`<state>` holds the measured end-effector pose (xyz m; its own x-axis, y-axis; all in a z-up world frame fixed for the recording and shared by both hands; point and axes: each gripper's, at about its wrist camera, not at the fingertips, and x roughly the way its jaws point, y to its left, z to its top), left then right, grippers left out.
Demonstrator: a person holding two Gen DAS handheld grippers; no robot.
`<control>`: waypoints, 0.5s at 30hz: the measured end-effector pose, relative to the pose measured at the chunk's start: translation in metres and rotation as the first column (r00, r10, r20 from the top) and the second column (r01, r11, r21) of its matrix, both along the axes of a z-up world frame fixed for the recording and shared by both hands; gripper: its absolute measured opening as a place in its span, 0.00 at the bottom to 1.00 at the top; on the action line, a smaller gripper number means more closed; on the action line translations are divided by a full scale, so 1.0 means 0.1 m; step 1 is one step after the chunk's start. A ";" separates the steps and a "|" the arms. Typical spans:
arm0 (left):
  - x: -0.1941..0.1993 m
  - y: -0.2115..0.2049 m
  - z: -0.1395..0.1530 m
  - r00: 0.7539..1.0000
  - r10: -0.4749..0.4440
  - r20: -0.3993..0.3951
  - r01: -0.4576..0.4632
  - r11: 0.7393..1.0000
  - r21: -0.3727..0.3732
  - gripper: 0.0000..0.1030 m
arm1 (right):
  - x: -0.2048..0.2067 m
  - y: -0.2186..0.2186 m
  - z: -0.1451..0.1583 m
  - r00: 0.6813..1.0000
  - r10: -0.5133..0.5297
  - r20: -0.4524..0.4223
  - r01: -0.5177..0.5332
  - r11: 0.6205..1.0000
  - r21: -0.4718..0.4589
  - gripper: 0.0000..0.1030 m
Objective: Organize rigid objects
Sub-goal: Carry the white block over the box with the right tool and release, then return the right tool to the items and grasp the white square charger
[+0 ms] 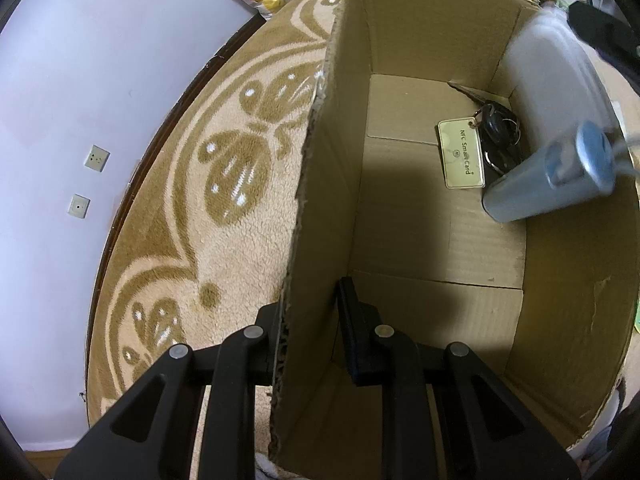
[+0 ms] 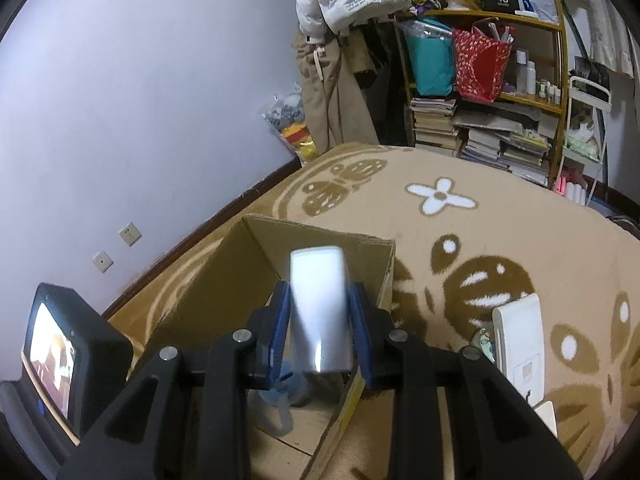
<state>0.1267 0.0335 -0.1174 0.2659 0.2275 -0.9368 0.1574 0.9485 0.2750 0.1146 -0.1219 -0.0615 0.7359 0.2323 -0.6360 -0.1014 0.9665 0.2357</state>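
Note:
My left gripper (image 1: 310, 316) is shut on the left wall of an open cardboard box (image 1: 328, 184), one finger outside and one inside. On the box floor lie a bunch of dark keys (image 1: 498, 130) with a cream NFC card tag (image 1: 460, 154) and a blue-grey cylindrical bottle (image 1: 548, 184) on its side. My right gripper (image 2: 320, 300) is shut on a white rectangular block (image 2: 320, 308), held upright over the box (image 2: 224, 280). The same block (image 1: 552, 64) shows blurred at the box's far right corner in the left wrist view. Part of the blue bottle (image 2: 290, 396) shows beneath it.
The box stands on a tan floral blanket (image 2: 460, 216). A flat white device (image 2: 520, 344) lies on the blanket to the right of the box. A lilac wall (image 1: 80, 100) runs along the left. Cluttered shelves with books (image 2: 480, 128) stand beyond.

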 end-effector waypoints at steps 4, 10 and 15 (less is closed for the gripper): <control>-0.01 0.01 0.02 1.000 -0.004 0.005 0.004 1.000 -0.001 0.19 | -0.06 -0.01 0.13 1.000 0.003 0.029 -0.002 1.000 -0.025 0.31; 0.00 0.02 0.02 1.000 -0.001 0.002 0.001 1.000 -0.005 0.19 | -0.17 -0.15 0.20 0.998 -0.039 0.041 0.042 0.996 -0.079 0.46; -0.01 0.01 0.02 1.000 -0.002 0.001 0.002 1.000 -0.002 0.19 | -0.25 -0.40 0.19 0.994 -0.109 0.030 0.111 0.992 -0.065 0.70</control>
<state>0.1258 0.0341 -0.1155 0.2670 0.2247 -0.9371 0.1592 0.9488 0.2728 0.0898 -0.1618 -0.0427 0.7716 0.1069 -0.6271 0.0013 0.9855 0.1696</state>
